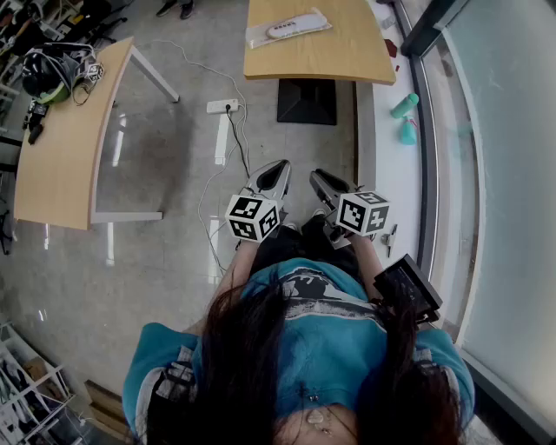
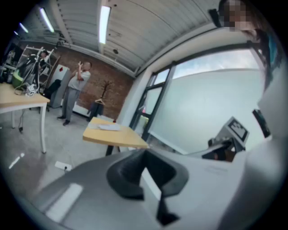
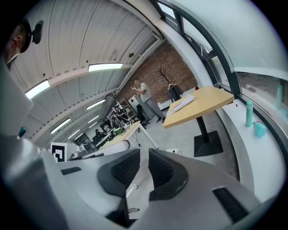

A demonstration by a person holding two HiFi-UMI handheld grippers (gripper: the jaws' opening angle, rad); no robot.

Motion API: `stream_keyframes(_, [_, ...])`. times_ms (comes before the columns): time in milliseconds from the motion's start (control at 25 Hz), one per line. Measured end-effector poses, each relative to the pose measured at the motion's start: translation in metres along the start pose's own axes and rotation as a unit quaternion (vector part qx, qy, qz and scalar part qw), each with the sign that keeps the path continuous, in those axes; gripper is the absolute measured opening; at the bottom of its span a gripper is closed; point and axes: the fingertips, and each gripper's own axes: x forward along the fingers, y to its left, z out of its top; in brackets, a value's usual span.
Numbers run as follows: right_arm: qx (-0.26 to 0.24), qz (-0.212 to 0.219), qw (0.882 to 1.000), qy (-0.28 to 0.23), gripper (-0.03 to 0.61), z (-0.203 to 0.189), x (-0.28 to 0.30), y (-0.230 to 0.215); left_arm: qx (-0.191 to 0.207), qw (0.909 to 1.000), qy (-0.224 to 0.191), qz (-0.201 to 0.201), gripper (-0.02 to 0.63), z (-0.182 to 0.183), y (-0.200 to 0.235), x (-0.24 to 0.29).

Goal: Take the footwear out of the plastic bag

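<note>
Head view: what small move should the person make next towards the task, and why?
Probably step toward the wooden table and carry both grippers forward. The plastic bag holding the footwear lies on it, well beyond the left gripper and right gripper, and neither holds anything.

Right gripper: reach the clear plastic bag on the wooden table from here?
Probably not: right gripper sits at the body, open floor short of the wooden table bearing the clear plastic bag. Nothing blocks; step closer.

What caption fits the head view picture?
Left gripper and right gripper held empty; bagged footwear lies on the far table.
</note>
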Motion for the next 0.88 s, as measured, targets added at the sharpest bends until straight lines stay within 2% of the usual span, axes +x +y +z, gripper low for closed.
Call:
stream_keyframes(160, [0.011, -0.003, 1.000, -0.006, 0.067, 0.010, 0.006, -0.016, 0.001, 1.0000, 0.006, 0.000, 0.003, -0.001, 0.008, 0.015])
stream_keyframes(320, [0.038, 0.014, 0.999, -0.017, 0.067, 0.028, 0.014, -0.034, 0.001, 1.0000, 0.007, 0.001, 0.003, 0.003, 0.014, 0.041])
stream_keyframes(480, [0.045, 0.020, 0.999, -0.014, 0.067, 0.052, 0.028, -0.064, 0.005, 0.9999, 0.011, 0.008, 0.003, 0.012, 0.022, 0.078])
stream_keyframes(720, [0.052, 0.035, 0.998, -0.017, 0.067, 0.117, 0.052, -0.116, 0.006, 0.9998, 0.004, 0.019, 0.003, 0.044, 0.037, 0.153])
stream_keyframes(880, [0.060, 0.041, 0.997, -0.022, 0.067, 0.175, 0.067, -0.172, 0.015, 0.9996, 0.006, 0.025, 0.003, 0.068, 0.038, 0.222])
